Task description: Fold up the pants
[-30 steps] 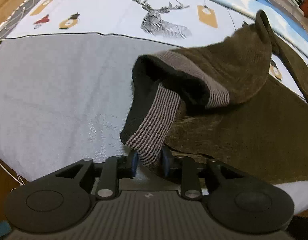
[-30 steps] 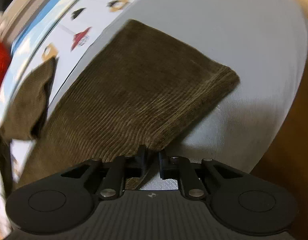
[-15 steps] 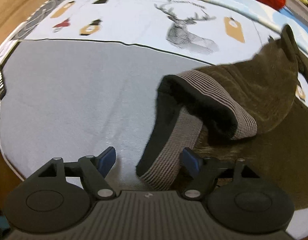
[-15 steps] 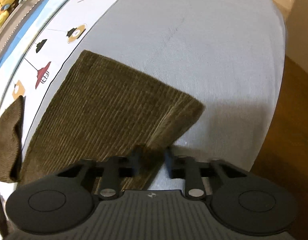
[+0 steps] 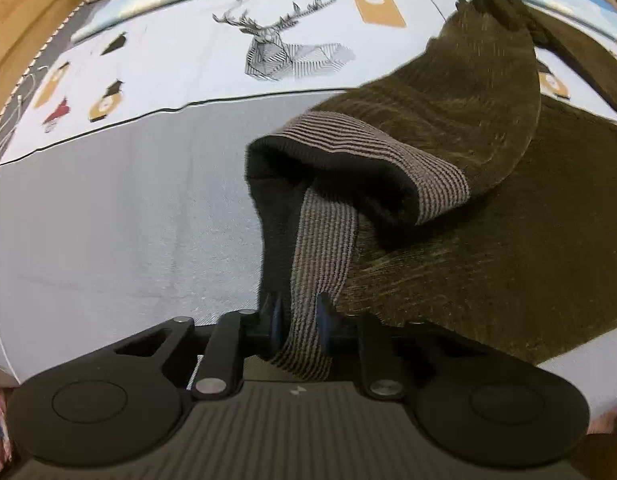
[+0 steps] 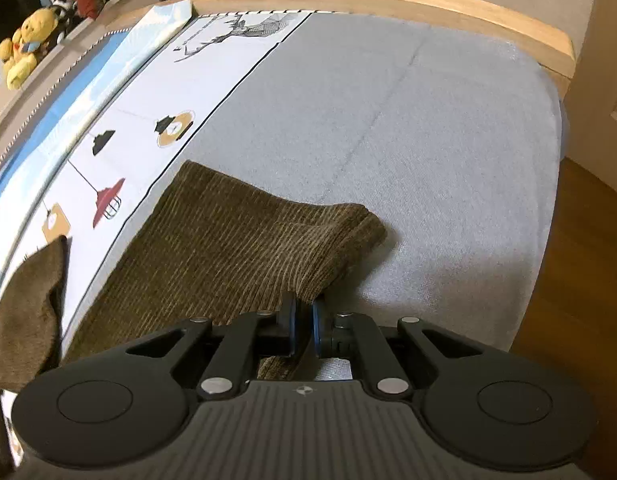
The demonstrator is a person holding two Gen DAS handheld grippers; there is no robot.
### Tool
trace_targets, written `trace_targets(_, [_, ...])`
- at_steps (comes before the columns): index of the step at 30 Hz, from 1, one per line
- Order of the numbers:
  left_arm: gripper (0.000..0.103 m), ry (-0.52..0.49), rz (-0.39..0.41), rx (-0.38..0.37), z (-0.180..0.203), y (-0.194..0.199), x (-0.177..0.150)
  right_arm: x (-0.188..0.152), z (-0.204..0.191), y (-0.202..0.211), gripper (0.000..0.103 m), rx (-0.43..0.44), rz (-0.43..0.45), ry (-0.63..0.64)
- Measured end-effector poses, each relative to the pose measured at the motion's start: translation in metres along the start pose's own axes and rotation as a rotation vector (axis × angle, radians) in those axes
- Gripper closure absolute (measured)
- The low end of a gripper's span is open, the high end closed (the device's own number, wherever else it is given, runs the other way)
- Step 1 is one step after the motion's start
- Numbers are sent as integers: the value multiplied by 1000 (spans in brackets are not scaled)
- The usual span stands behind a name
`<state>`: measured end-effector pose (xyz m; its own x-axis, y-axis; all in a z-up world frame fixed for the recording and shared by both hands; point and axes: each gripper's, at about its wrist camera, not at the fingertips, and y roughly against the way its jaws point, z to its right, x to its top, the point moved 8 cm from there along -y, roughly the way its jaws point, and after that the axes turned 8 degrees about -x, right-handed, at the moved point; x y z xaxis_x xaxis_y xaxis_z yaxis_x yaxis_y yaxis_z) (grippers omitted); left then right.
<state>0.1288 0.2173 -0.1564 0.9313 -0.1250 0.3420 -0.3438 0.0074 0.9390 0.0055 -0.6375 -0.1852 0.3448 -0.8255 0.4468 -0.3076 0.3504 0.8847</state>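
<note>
Now: pants lie on bed, soft, light corduroy, limp, probably sags | hold: striped waistband and leg hem | left tool closing, pinching waistband | right tool pressed together on hem corner | count: one pants, two tools, one bed

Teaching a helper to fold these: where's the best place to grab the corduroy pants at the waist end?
Grip the striped waistband, coming from above at its near edge. It stands up off the bed as a firm ribbed band, so gripper fingers slip around it easily; the left gripper is closing on exactly that strip.
</note>
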Motion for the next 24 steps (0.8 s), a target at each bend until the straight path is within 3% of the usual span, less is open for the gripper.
trace_targets(3, [89, 26, -23, -27, -7, 1, -7, -6, -5, -7, 95, -58, -24, 60])
trace_targets(6, [85, -30, -22, -17, -1, 2, -7, -10, -1, -14, 90, -153, -52, 88])
trace_targets(10, [84, 33, 105, -19, -8, 27, 11, 8, 0, 7, 86, -191, 96, 82])
trace_targets(14, [80, 103, 197, -32, -5, 45, 30, 14, -23, 29, 86, -110, 205, 156])
trace_targets(20, [71, 60, 272, -35, 25, 58, 53, 7, -72, 52, 85, 76, 269, 279])
trace_targets(24, [58, -9, 304, -76, 61, 62, 61, 4, -101, 70, 84, 131, 312, 371])
